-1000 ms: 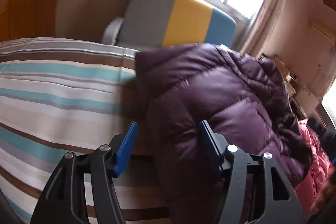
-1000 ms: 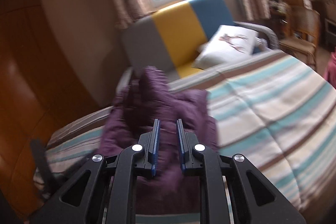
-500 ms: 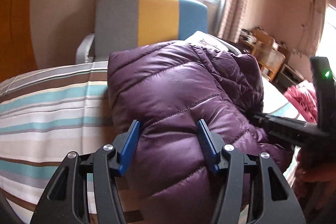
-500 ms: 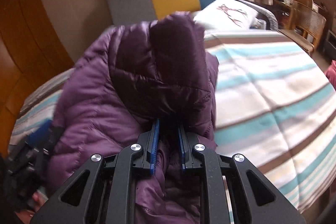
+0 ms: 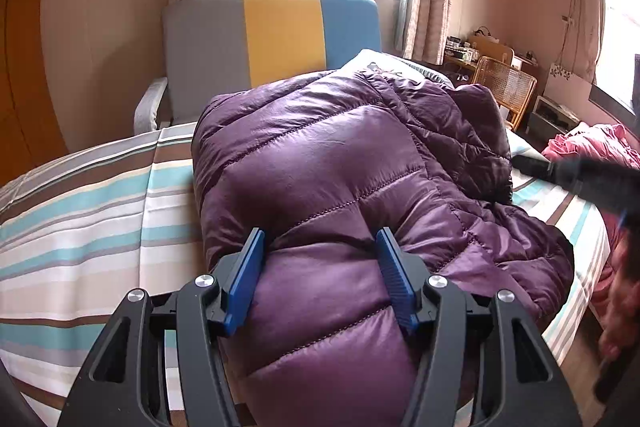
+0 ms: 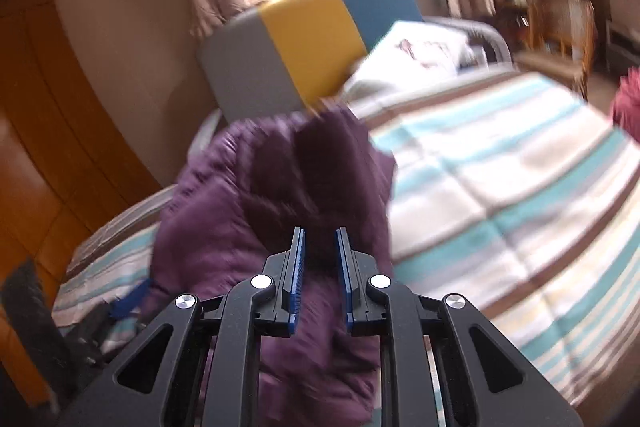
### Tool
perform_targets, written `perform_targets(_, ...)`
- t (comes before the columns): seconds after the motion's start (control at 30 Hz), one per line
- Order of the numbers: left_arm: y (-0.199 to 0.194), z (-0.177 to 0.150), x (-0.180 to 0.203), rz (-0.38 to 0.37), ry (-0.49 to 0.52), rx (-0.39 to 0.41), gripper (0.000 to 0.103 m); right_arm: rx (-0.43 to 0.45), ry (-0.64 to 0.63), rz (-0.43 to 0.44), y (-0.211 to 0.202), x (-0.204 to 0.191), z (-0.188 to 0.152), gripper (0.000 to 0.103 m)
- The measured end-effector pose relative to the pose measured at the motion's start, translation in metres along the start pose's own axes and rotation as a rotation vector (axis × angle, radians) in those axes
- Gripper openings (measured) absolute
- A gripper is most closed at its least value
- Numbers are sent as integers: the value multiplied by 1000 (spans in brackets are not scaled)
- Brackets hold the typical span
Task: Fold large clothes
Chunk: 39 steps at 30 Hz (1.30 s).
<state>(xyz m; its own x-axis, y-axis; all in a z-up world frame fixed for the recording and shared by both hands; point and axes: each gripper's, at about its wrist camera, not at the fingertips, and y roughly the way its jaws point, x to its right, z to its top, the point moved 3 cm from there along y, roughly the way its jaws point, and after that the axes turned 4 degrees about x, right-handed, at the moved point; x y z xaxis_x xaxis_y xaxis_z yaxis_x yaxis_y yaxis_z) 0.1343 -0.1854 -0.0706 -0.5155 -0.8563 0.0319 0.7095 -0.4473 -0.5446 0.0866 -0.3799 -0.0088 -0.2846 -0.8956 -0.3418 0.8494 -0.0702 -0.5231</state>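
**A:** Which step are you on?

**B:** You're mid-fold, I'd say. The purple down jacket [image 5: 328, 187] lies bunched on the striped bed cover [image 5: 80, 219], near the bed's left edge. Your left gripper [image 5: 320, 275] stands about half open, its jaws clasping a thick quilted roll. Your right gripper [image 6: 320, 267] is nearly closed, pinching a dark fold of the jacket.

**A:** And next?

**B:** Probably lay that pinched flap flat across the body, then let go.

**A:** Anything in the way?

**B:** The white pillow [image 6: 420, 55] sits just beyond the jacket, and a pink garment [image 5: 592, 147] lies at the far right. The cover to the right stays bare.
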Motion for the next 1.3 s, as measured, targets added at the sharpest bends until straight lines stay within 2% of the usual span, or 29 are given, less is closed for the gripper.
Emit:
perform_targets(0.07, 2, 0, -1, 7, -4, -2, 56, 7, -54, -3, 5, -18, 16, 16)
perform_targets(0.13, 2, -1, -2, 9, -8, -6, 56, -20, -122, -47, 24, -33, 29, 16)
perform_targets(0.2, 2, -2, -2, 10, -8, -8, 56, -52, -139, -66, 47, -30, 35, 16)
perform_targets(0.3, 1, -4, -2, 8, -7, -8, 57, -88, -139, -117, 79, -16, 33, 16)
perform_targets(0.5, 1, -4, -1, -12, 22, -10, 58, -123, -106, -92, 108, 7, 6, 16)
perform_targets(0.7, 6, 35, -20, -88, -176, -64, 63, -123, -84, -82, 111, 11, 0, 16)
perform_targets(0.8, 27, 64, -21, -41, -175, -80, 67, -122, -81, -81, 112, 11, 0, 16)
perform_targets(0.93, 76, 86, -16, 53, -122, -159, 70, -135, -80, -73, 116, 12, 1, 16)
perform_targets(1.0, 101, 84, -19, 122, -97, -199, 71, -143, -79, -68, 115, 12, 0, 16)
perform_targets(1.07, 115, 75, -26, 133, -109, -224, 77, -168, -97, -72, 119, 11, 2, 16)
perform_targets(1.2, 123, 56, -41, 135, -154, -192, 79, -239, -182, -107, 139, -1, 6, 16)
perform_targets(1.3, 127, 46, -49, 154, -176, -177, 79, -259, -208, -109, 155, -5, 4, 16)
